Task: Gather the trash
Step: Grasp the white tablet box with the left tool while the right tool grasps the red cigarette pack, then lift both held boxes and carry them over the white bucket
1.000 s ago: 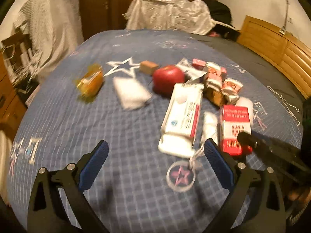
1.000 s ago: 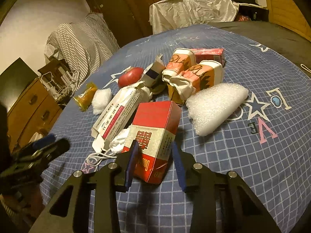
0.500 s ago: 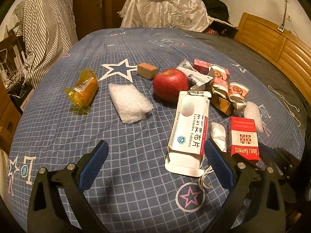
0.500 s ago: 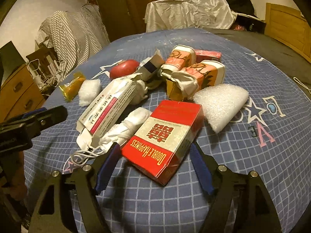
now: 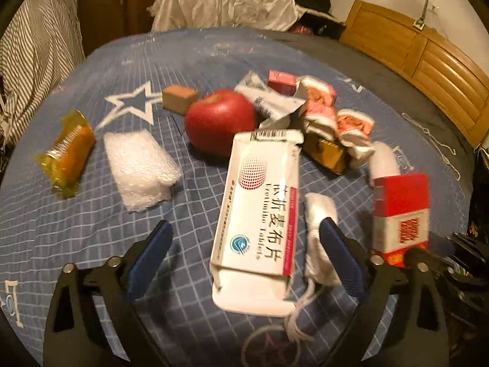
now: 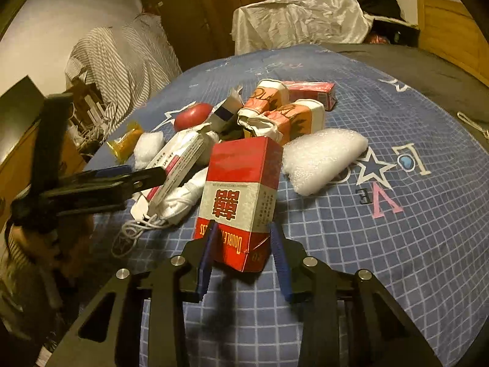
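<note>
Matt blue checked cloth bedsheet (image 5: 91, 229); glossy red apple (image 5: 220, 122); smooth white cardboard tablet box (image 5: 259, 205); crinkly white bubble-wrap pad (image 5: 139, 169).

A blue bedsheet (image 5: 91, 220) with a white grid and white-edged stars fills the middle of the left wrist frame. Centre: a red apple (image 5: 218, 125) and a white tablet box (image 5: 259, 205) with red dots. Lower right: a red-and-white cigarette pack (image 5: 400, 211), somewhat blurred. At left, an orange-yellow wrapper (image 5: 65, 150).

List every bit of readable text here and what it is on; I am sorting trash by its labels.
"DOUBLE...": red carton, clamped in the right gripper; the rest is hidden, the side print too small.
"...Tablets": white box; first word blurred.
"VE": blue bedsheet.
Paper cups: unreadable.
</note>
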Action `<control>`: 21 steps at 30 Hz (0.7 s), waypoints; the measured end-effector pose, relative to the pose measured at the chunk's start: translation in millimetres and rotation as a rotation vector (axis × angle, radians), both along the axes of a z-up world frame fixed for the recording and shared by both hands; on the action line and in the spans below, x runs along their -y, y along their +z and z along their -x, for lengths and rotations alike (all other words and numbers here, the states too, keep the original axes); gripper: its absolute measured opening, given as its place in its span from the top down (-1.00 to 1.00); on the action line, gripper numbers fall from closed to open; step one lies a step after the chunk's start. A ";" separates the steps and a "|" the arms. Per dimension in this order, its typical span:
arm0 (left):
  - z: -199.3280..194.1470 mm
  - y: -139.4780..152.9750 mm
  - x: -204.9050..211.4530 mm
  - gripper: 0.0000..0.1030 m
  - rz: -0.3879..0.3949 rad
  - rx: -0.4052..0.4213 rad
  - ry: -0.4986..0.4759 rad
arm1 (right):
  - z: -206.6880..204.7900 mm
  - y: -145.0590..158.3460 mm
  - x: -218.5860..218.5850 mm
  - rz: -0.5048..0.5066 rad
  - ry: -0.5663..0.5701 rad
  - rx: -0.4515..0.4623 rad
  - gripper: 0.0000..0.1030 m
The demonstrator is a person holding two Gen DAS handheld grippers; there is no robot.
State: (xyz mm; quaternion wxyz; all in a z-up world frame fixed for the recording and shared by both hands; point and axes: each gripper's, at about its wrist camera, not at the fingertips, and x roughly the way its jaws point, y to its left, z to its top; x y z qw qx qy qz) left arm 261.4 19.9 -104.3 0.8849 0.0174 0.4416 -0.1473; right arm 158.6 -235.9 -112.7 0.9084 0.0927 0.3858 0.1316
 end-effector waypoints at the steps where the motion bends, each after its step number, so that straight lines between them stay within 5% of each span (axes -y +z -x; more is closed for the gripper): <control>1: -3.0 -4.5 0.5 -0.70 -0.006 -0.015 0.000 | 0.2 -0.9 0.8 0.006 -0.002 -0.005 0.28; 3: -8.0 -13.7 1.2 -0.48 -0.003 -0.057 -0.009 | 1.9 -1.1 4.2 0.004 0.002 -0.007 0.34; 7: -10.1 -15.7 -0.5 -0.36 0.014 -0.058 -0.008 | 2.1 -2.0 13.4 -0.049 0.007 -0.022 0.45; 9: -9.5 -15.1 -1.7 -0.26 0.020 -0.054 -0.004 | 0.1 -1.4 15.2 -0.084 -0.023 -0.033 0.24; 11: -8.2 -13.1 -2.4 -0.12 0.028 -0.050 -0.006 | 4.1 3.3 6.3 -0.076 -0.032 -0.004 -0.40; 13: -7.9 -13.0 -4.1 -0.09 0.036 -0.050 -0.011 | 5.7 6.0 -5.4 -0.049 -0.055 0.013 -0.59; 19: -9.5 -16.0 -5.6 -0.06 0.048 -0.055 -0.020 | -12.2 -4.0 -41.4 0.143 -0.140 -0.006 -0.58; 21: -9.0 -15.9 -7.3 -0.06 0.058 -0.057 -0.021 | -20.4 -11.1 -45.6 0.181 -0.159 -0.025 -0.41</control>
